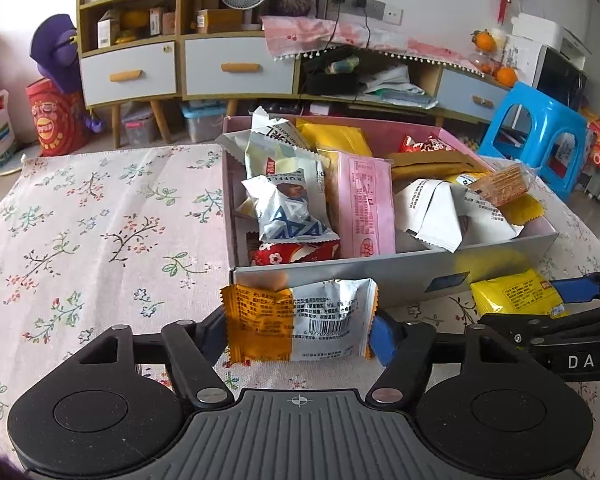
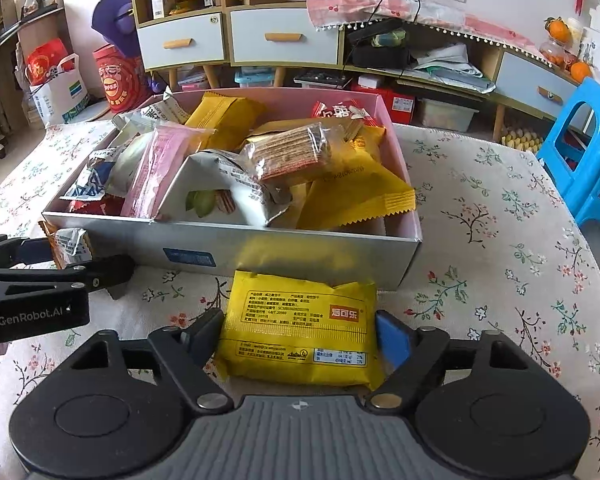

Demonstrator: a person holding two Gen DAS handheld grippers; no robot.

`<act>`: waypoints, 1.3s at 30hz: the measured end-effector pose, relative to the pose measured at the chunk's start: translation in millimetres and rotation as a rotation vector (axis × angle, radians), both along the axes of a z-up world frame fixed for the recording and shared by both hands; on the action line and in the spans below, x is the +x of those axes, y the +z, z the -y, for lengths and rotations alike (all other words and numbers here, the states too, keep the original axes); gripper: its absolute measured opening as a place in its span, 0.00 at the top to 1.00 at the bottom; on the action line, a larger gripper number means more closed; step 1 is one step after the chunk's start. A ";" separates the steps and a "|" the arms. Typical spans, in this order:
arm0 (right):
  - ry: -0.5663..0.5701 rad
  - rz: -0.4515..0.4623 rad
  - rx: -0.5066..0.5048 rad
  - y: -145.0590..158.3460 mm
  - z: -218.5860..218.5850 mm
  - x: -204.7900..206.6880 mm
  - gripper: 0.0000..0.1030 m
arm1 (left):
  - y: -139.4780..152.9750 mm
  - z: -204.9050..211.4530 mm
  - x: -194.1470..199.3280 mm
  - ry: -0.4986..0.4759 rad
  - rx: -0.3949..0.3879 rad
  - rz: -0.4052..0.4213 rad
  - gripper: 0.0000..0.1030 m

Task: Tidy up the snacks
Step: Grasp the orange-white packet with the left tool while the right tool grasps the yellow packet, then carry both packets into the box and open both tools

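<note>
A pink-lined box with a silver front wall [image 1: 340,278] [image 2: 320,246] stands on the flowered tablecloth, heaped with several snack packets. My left gripper [image 1: 300,334] is shut on an orange and white packet [image 1: 300,320], held upright just in front of the box's near-left corner. The right wrist view shows that gripper [image 2: 66,256] from the side, with the same packet [image 2: 70,244] in it. My right gripper [image 2: 298,334] is shut on a flat yellow packet [image 2: 300,328] before the front wall; in the left wrist view this packet [image 1: 514,294] sits to the right.
The flowered tablecloth [image 1: 100,220] [image 2: 500,240] stretches bare on both sides of the box. Behind the table stand a low cabinet with drawers [image 1: 220,68] and a blue plastic stool [image 2: 588,148]. Bags sit on the floor at the left [image 1: 56,120].
</note>
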State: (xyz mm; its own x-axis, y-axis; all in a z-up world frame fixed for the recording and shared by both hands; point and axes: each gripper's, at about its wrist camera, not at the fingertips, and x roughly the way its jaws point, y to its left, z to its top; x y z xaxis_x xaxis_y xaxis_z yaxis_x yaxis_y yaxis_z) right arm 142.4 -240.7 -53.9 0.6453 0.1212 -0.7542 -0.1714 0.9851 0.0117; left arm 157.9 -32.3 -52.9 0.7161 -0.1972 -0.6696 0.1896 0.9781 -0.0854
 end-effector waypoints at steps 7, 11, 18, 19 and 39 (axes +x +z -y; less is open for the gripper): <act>0.011 -0.008 -0.003 8.3 -2.8 -3.1 0.38 | 5.0 -6.9 -3.9 -0.002 -0.013 -0.032 0.44; 0.009 -0.002 0.035 17.0 2.1 -6.8 0.39 | 8.7 -11.7 -7.1 -0.009 -0.033 -0.044 0.45; 0.000 0.015 0.071 31.5 7.1 -13.7 0.39 | 20.1 -14.2 -15.3 -0.022 -0.065 -0.055 0.46; 0.002 0.016 0.076 33.3 7.6 -14.7 0.39 | 22.0 -14.1 -16.5 -0.027 -0.065 -0.054 0.46; -0.073 0.062 0.237 71.2 21.2 0.2 0.38 | 61.8 -7.7 -6.6 -0.004 -0.097 0.036 0.45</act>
State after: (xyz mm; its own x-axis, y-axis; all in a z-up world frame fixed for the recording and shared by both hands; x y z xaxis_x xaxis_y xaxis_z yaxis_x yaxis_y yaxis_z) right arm 142.6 -262.0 17.3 0.7033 0.2411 -0.6688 -0.1072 0.9659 0.2355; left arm 151.3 -24.5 9.0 0.7384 -0.2624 -0.6212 0.1978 0.9650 -0.1724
